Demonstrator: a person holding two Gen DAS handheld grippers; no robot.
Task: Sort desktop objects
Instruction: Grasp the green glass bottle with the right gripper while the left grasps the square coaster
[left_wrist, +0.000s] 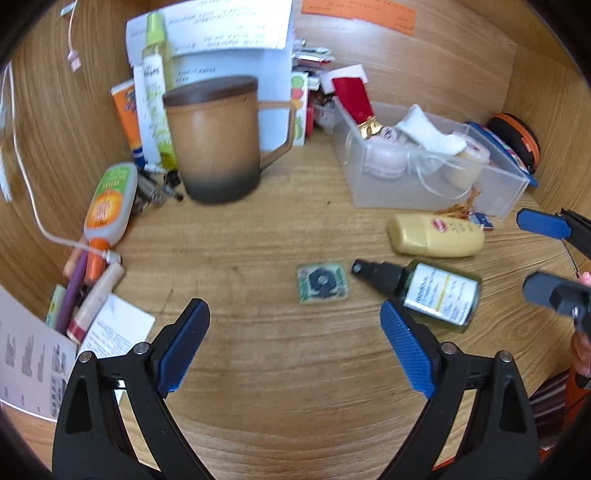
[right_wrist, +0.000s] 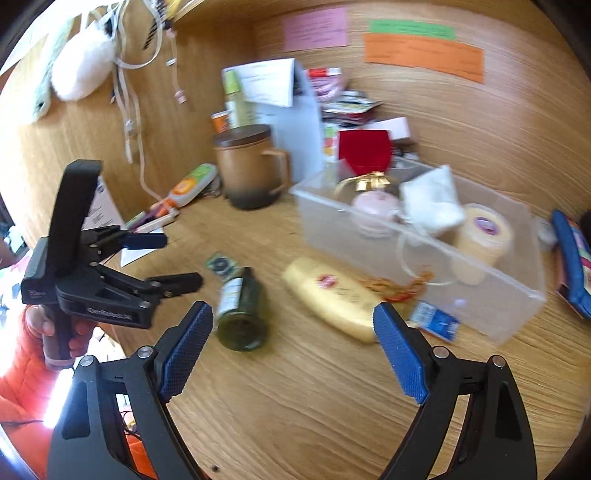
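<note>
Worktop (left_wrist: 258, 369) clutter: green spray bottle (left_wrist: 424, 288) lies on its side mid-worktop, just beside the yellow lotion bottle (left_wrist: 436, 236), which lies in front of the clear bin (left_wrist: 443, 195); small square tile (left_wrist: 322, 283) sits left of the sprayer's black cap. Left gripper (left_wrist: 295, 350) and right gripper (right_wrist: 291, 354) both hang spread wide, holding nothing. Spray bottle looks like glass: stiff, slick, breakable, likely to roll, so pinch across the labelled body; lotion bottle looks light, slightly squashy plastic.

Wood-grain desk (left_wrist: 280, 229) (matt); clear plastic box (right_wrist: 480, 295); glass bottle (right_wrist: 242, 314).
</note>
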